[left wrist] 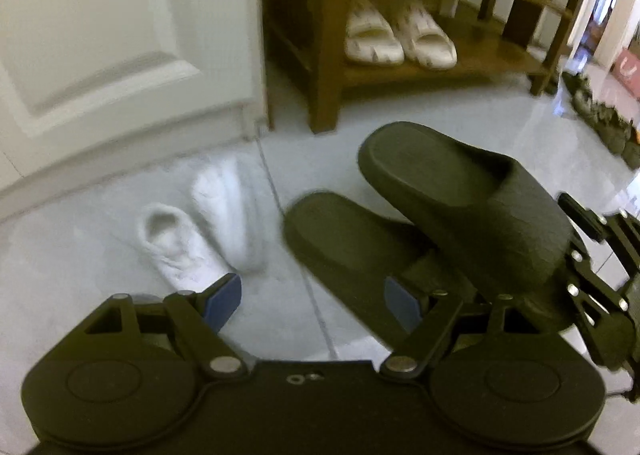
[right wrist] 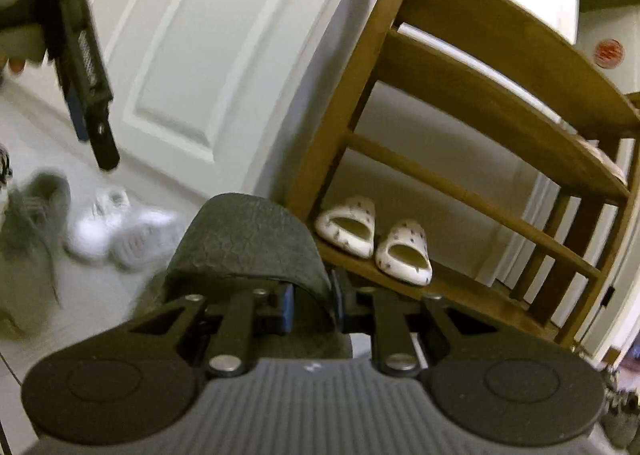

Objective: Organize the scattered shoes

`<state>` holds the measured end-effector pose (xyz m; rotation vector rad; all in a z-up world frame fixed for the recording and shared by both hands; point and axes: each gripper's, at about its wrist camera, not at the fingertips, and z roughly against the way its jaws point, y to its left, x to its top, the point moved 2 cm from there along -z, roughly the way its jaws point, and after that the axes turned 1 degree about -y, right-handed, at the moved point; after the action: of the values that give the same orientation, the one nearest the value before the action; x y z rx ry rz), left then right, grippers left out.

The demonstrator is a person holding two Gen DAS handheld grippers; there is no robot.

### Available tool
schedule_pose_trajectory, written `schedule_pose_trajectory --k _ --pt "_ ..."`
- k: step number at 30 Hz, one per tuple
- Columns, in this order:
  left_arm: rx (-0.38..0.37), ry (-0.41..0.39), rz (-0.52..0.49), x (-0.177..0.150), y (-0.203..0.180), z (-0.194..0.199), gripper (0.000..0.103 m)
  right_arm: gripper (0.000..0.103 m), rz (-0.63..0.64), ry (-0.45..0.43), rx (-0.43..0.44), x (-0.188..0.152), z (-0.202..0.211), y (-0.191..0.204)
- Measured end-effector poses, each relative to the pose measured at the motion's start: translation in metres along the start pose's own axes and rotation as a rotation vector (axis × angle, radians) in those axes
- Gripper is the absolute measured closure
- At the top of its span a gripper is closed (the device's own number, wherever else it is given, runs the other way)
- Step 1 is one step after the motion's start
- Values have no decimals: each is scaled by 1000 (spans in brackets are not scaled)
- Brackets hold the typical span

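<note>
My right gripper [right wrist: 312, 305] is shut on the strap of a dark slipper [right wrist: 244, 243], lifted off the floor; it also shows in the left wrist view [left wrist: 472, 191], held by the right gripper [left wrist: 588, 255]. A second dark slipper [left wrist: 344, 251] lies on the floor under it. My left gripper [left wrist: 314, 301] is open and empty, low over the floor, its right finger beside that slipper. Two white sneakers [left wrist: 208, 231] lie to the left. A pair of white patterned slides [left wrist: 400, 35] sits on the bottom shelf of the wooden shoe rack [left wrist: 324, 87].
A white door [left wrist: 112, 35] stands left of the rack. Grey shoes [right wrist: 32, 223] lie on the floor at the left of the right wrist view. More shoes [left wrist: 600, 119] line the floor to the right of the rack. The floor is glossy tile.
</note>
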<state>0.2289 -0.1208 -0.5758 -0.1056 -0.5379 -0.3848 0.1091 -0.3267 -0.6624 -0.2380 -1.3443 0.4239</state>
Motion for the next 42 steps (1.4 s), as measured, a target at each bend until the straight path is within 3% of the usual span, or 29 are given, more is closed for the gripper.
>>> schedule_pose_trajectory --k 3,8,11,14,15,16,17,19,27,30,35,42 --pt "-33 49 -82 -5 -31 -11 24 84 -133 99 19 -31 -19 -18" --pt "-35 44 -144 -7 -43 -4 24 92 -149 144 -56 -52 -17 -10" --pt "-19 48 -144 -3 -38 -6 24 91 -190 167 -96 -53 -13 -13" --pt "-16 51 -119 -2 -28 -10 24 84 -160 241 -64 -46 -16 -15" --pt "-17 50 -111 -2 -26 -10 24 76 -122 269 -62 -43 -17 -13" --pt "-18 48 -103 -1 -24 -11 24 60 -77 296 -68 -40 -17 -10" --pt "-20 49 -94 -2 -22 -12 24 37 -46 310 -92 -37 -15 -7" --pt "-36 63 -81 -4 -19 -16 24 17 -18 314 -163 -31 -6 -5" --pt "-87 38 -107 -13 -7 -18 24 17 -77 298 -261 -11 36 -17" --pt "-99 42 -88 -16 0 -20 24 17 -24 305 -289 -17 13 -15" --pt "-119 56 -63 -23 4 -19 24 17 63 330 -249 -14 -17 -4" --pt "-132 72 -128 -35 -2 -16 24 17 96 330 -253 -30 13 24"
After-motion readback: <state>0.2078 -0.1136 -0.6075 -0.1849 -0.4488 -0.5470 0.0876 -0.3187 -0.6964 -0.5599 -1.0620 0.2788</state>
